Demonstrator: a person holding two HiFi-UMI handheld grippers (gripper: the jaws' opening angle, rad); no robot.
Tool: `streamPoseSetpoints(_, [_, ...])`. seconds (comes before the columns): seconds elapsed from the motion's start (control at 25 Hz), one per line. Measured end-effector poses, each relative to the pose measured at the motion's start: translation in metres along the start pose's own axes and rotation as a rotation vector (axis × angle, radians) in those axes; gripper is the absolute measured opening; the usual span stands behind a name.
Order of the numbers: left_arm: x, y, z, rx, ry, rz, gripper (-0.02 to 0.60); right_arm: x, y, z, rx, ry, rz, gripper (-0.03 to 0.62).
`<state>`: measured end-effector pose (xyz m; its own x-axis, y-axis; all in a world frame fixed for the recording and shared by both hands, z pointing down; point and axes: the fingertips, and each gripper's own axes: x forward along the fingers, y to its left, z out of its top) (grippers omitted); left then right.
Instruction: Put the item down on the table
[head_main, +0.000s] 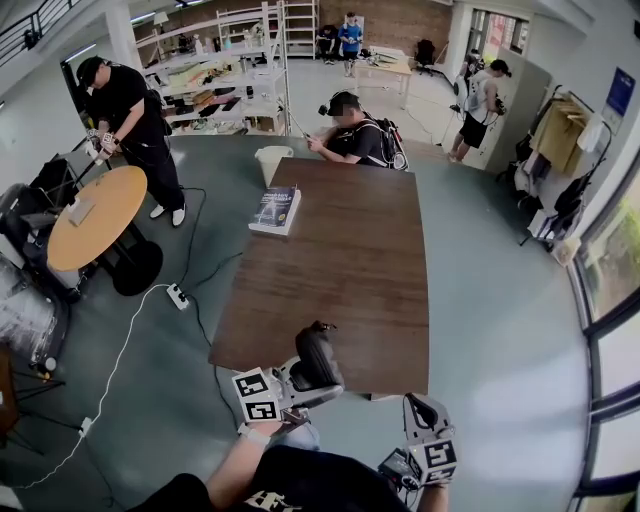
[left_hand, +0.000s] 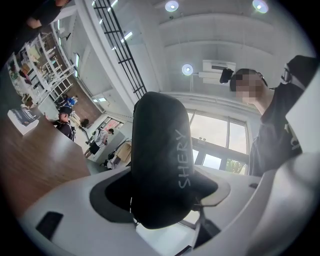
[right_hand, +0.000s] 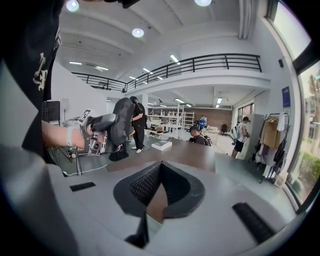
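1. Brown wood forms the long table (head_main: 350, 260) on a grey-green floor in an open hall. A book (head_main: 275, 208) lies at the table's far left corner.
2. The left gripper (head_main: 300, 378) is clamped on a black case (head_main: 318, 355), held upright above the table's near edge. The right gripper (head_main: 425, 412) has its jaw tips together, empty.
3. A white bin (head_main: 272, 162) stands beyond the far end; its contents cannot be told.

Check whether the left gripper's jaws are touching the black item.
Touching. The left gripper view shows the jaws of the left gripper shut on the black item, one pressed against each side.
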<state>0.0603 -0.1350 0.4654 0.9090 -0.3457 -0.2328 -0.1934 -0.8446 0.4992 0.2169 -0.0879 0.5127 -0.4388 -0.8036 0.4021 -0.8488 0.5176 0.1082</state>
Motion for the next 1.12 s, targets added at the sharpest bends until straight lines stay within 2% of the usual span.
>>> streamPoseSetpoints(0.24, [-0.018, 0.033, 0.015, -0.023, -0.007, 0.04, 0.344, 0.034, 0.007, 0.041, -0.004, 0.041, -0.003, -0.012])
streamPoseSetpoints(0.56, [-0.048, 0.075, 0.041, -0.011, -0.055, 0.082, 0.344, 0.089, 0.014, 0.065, -0.012, 0.001, 0.007, -0.012])
streamPoseSetpoints(0.8, [-0.068, 0.099, 0.056, -0.012, -0.067, 0.095, 0.344, 0.125, 0.028, 0.061, -0.061, 0.01, 0.05, -0.012])
streamPoseSetpoints(1.12, [-0.092, 0.122, 0.072, 0.014, -0.054, 0.068, 0.344, 0.159, 0.052, 0.066, -0.067, 0.011, 0.056, -0.012])
